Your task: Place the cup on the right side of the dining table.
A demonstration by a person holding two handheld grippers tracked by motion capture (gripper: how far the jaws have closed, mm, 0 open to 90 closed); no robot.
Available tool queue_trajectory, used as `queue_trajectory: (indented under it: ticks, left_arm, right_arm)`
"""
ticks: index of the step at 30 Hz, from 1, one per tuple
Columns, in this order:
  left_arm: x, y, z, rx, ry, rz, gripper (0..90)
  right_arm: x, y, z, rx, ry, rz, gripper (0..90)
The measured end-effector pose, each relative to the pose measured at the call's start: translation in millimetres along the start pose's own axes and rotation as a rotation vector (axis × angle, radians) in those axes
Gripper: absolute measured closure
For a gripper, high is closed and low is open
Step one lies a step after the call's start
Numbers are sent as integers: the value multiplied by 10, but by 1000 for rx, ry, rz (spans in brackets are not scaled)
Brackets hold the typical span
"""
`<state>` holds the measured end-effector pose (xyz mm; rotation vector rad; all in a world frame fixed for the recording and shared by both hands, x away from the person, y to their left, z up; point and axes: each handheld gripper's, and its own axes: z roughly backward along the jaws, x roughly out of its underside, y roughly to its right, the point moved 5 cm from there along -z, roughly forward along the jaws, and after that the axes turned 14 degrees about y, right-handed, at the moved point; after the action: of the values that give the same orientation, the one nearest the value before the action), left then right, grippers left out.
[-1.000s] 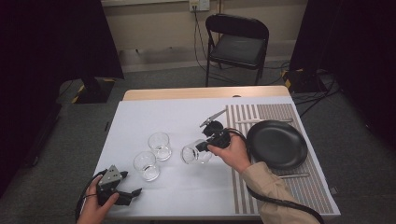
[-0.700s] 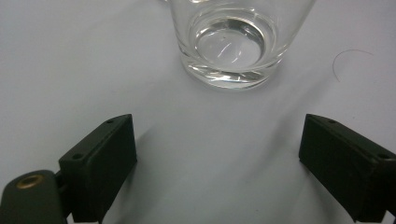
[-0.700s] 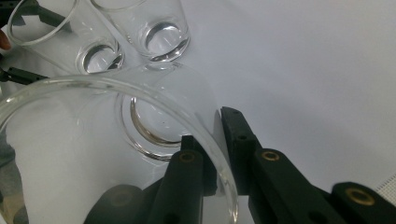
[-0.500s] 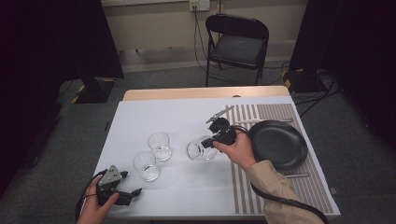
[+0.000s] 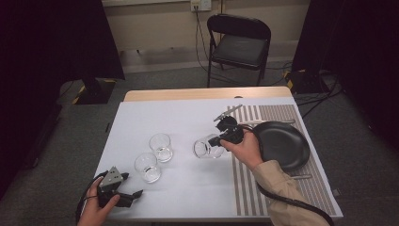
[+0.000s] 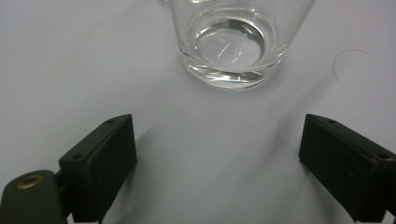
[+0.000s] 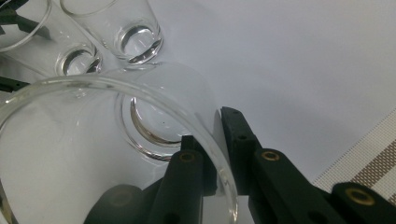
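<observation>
My right gripper point(image 5: 220, 140) is shut on the rim of a clear glass point(image 5: 203, 148), which hangs tilted on its side just above the white table point(image 5: 188, 113). In the right gripper view the jaws pinch the glass wall point(image 7: 140, 121) of that glass, one inside and one outside, at my right gripper point(image 7: 217, 149). Two more clear glasses point(image 5: 161, 147) point(image 5: 147, 167) stand upright to the left. At the front left my left gripper point(image 5: 134, 195) rests open, and in its own view the nearer glass point(image 6: 231, 46) stands just beyond my left gripper point(image 6: 219, 158).
A black plate point(image 5: 282, 143) lies on a striped placemat point(image 5: 263, 188) at the right, close behind my right hand. Cutlery point(image 5: 301, 177) lies by the plate's near side. A black folding chair point(image 5: 240, 42) stands past the far edge.
My right gripper has carried the tilted glass to the right, toward the placemat and plate, and slightly up. The left gripper and the two standing glasses have stayed put.
</observation>
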<state>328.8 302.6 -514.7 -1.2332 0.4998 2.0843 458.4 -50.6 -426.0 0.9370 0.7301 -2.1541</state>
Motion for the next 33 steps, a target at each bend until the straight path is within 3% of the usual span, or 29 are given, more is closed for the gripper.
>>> queue_trajectory:
  ticks: [33]
  left_arm:
    - [0,0,0,0,0,0,102]
  right_arm:
    - [45,303,114,80,10,-53,855]
